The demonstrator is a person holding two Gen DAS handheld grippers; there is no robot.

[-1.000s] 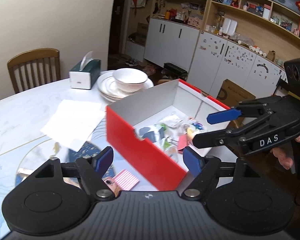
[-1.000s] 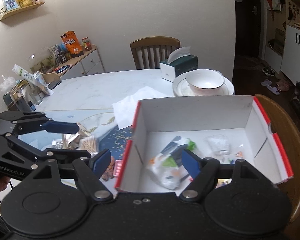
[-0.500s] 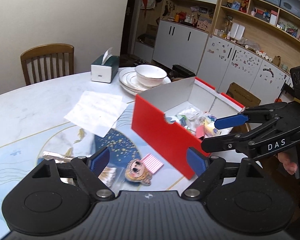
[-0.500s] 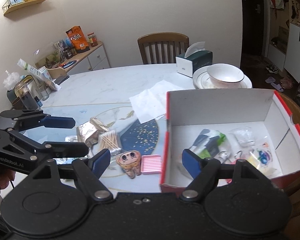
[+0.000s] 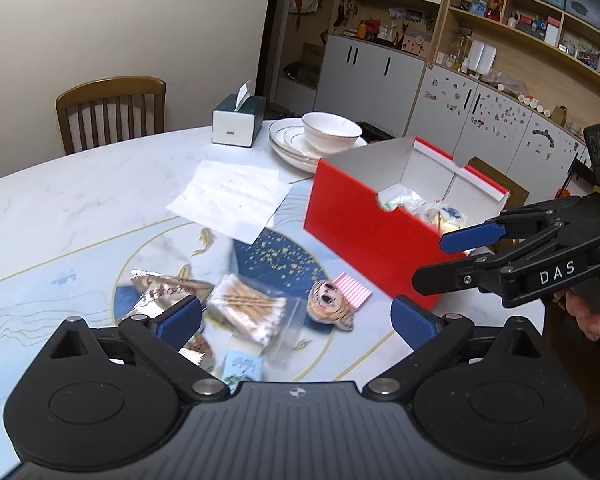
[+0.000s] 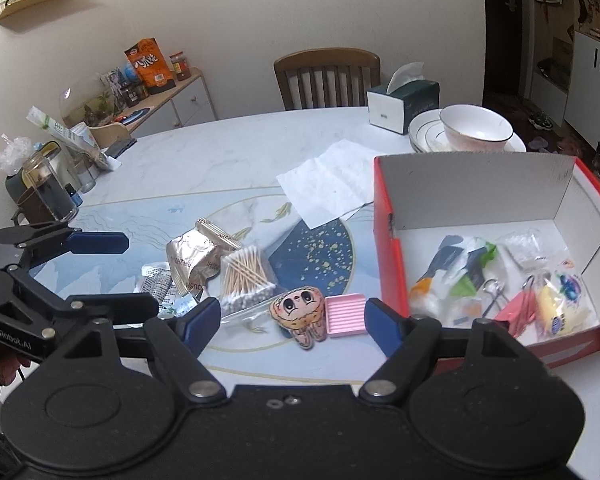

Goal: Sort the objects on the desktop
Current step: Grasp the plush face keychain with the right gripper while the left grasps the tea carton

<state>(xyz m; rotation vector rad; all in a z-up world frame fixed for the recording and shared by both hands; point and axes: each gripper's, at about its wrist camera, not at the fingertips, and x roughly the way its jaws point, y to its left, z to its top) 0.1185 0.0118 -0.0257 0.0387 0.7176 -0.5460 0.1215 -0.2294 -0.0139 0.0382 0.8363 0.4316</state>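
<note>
A red box (image 5: 360, 232) with white inner walls (image 6: 476, 188) stands at the table's right and holds several small packets. Left of it lie a pack of cotton swabs (image 6: 246, 276), a tiger-face toy (image 6: 300, 312), a pink ridged piece (image 6: 345, 314) and a silver foil packet (image 6: 192, 256). My left gripper (image 5: 296, 320) hovers over the swabs (image 5: 246, 308) and toy (image 5: 330, 308); its jaws are opening with nothing between them. My right gripper (image 6: 292, 324) is open and empty above the toy, and in the left wrist view the right gripper (image 5: 430, 260) sits beside the box.
A white paper sheet (image 6: 328, 184) lies mid-table. Behind it are a tissue box (image 6: 404, 106) and a bowl on stacked plates (image 6: 474, 132). Jars and bottles (image 6: 48, 192) crowd the left edge. A wooden chair (image 5: 112, 112) stands at the far side.
Both grippers have drawn back from over the red box to the loose items left of it. The left gripper's jaws have spread wider. The right gripper's jaws look the same.
</note>
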